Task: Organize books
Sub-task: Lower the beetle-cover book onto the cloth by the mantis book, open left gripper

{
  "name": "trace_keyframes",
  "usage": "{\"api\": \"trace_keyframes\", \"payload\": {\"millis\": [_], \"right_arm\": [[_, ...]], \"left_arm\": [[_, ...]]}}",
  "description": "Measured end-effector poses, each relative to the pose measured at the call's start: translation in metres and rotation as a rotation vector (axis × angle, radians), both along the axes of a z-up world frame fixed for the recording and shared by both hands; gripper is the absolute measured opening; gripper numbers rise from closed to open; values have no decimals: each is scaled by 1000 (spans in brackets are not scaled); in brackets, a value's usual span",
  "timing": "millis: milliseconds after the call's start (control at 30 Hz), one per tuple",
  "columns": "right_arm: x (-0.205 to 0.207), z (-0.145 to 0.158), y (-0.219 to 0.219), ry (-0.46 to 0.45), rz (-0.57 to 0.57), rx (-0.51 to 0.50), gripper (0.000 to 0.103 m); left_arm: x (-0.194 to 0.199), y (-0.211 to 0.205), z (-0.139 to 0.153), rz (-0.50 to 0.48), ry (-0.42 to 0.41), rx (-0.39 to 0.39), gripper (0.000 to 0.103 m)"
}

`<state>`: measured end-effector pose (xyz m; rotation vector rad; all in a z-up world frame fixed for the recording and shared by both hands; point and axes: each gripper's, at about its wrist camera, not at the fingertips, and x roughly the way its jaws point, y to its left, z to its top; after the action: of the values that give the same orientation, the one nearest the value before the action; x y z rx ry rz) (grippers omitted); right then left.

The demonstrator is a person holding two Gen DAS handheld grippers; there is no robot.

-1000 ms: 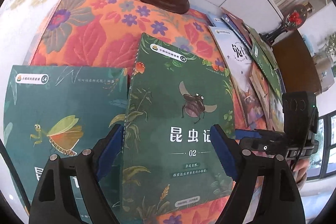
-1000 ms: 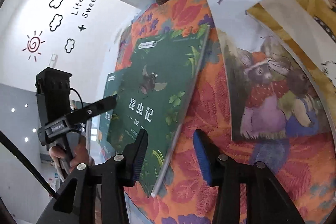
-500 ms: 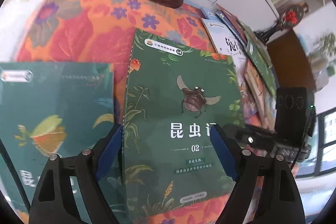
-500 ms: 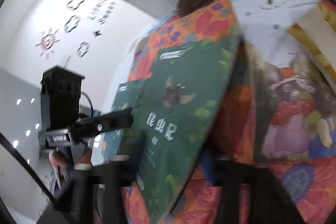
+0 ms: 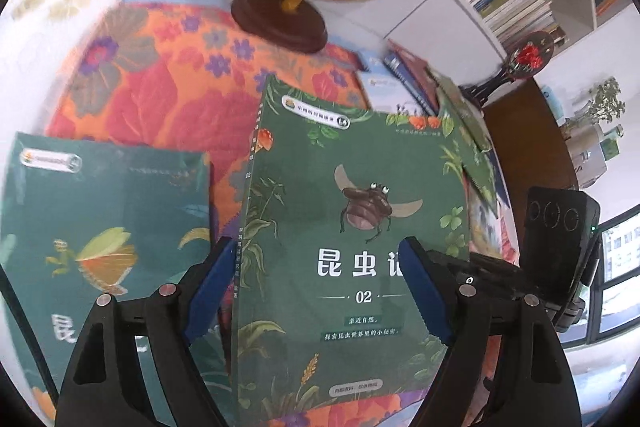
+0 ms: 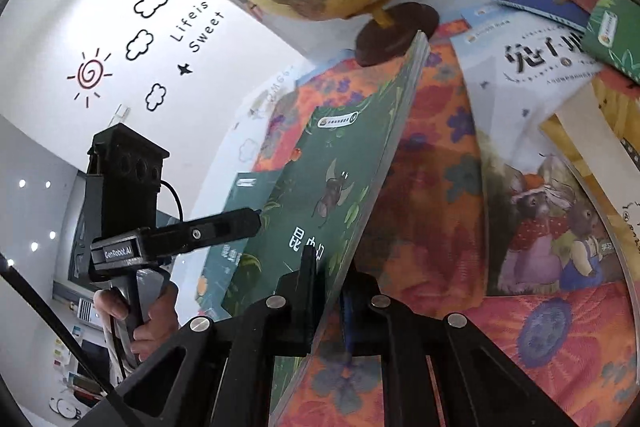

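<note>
Mantis book (image 5: 108, 247) flat at floral cloth's (image 5: 160, 95) left edge. Left gripper (image 5: 316, 283) jaws apart, holding nothing. Beetle book (image 5: 352, 227) mid-cloth, its right edge tilted up, pinched by the right gripper (image 6: 328, 291). Book pile (image 6: 560, 115) at cloth's right edge.

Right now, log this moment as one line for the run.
right gripper: shut on beetle book, edge lifted | left gripper: open over it | mantis book: flat on quilt

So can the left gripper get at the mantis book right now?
Probably yes: the left gripper is open and empty, and the mantis book lies uncovered beside the beetle book held by the right gripper.
</note>
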<state>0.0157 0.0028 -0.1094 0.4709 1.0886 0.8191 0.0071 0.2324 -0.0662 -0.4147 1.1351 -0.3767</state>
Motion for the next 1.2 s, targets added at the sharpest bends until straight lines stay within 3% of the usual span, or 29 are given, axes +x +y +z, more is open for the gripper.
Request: {"api": "trace_keyframes", "payload": {"millis": [233,433,733,1000,1200], "right_arm": [[-5,17,42,-23,47,10,10],[-7,27,94,-40,115,-9,10],[-7,7,158,-11,186,-66,10],[-2,-9,177,12,201,-119,10],[1,-22,186,37,199,-120,11]], "left_arm": [[-25,33,39,71,-94,23,80],[-46,77,47,148,-115,40,80],[-63,135,15,237,-59,34,80],[-67,153,-12,263,-17,3,80],[-68,156,-17,277,0,32,80]]}}
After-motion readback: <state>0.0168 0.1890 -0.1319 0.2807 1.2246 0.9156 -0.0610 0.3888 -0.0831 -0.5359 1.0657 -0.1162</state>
